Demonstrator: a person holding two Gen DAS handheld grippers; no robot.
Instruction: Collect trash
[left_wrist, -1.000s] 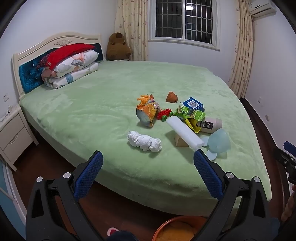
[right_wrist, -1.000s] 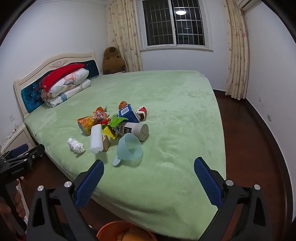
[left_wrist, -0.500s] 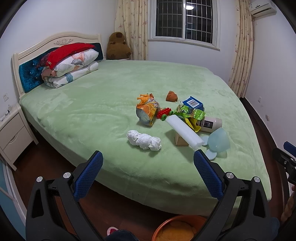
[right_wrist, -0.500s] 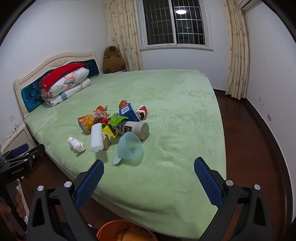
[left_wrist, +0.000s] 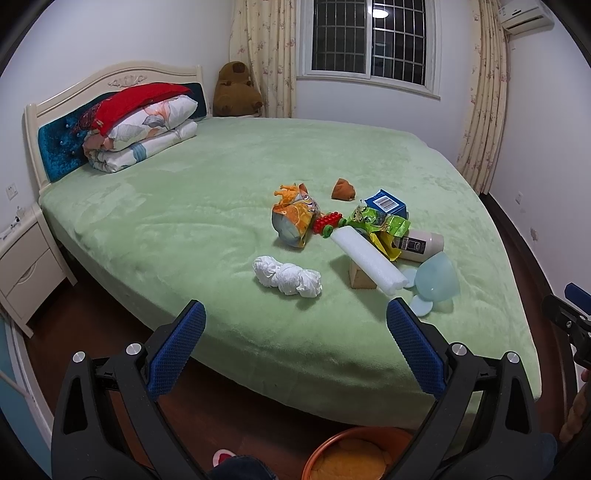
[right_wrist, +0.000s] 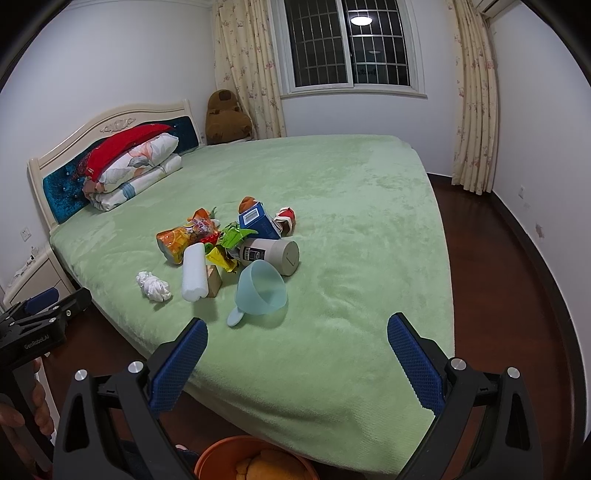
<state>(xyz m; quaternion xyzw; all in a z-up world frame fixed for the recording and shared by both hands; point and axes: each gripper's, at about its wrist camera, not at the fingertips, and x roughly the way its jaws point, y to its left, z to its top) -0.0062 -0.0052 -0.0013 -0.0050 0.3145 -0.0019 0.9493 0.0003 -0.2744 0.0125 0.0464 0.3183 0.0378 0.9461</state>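
Note:
A pile of trash lies on the green bed (left_wrist: 184, 206): a crumpled white tissue (left_wrist: 286, 276), a white foam roll (left_wrist: 369, 258), an orange snack bag (left_wrist: 293, 221), a green wrapper (left_wrist: 380, 221), a blue carton (left_wrist: 386, 203), a beige cylinder (left_wrist: 421, 245) and a pale blue cup (left_wrist: 437, 282). The same pile shows in the right wrist view, with the tissue (right_wrist: 153, 286) and the cup (right_wrist: 260, 290). My left gripper (left_wrist: 295, 350) is open and empty, short of the bed's near edge. My right gripper (right_wrist: 295, 354) is open and empty, over the bed's near edge.
An orange basket (left_wrist: 354, 456) stands on the wood floor below the grippers, also in the right wrist view (right_wrist: 255, 459). Folded bedding (left_wrist: 140, 129) lies at the headboard. A nightstand (left_wrist: 26, 266) stands left of the bed. A brown plush (left_wrist: 236, 90) sits in the corner.
Both views have crept slightly closer to the bed. Both grippers stay open. Nothing on the bed has moved.

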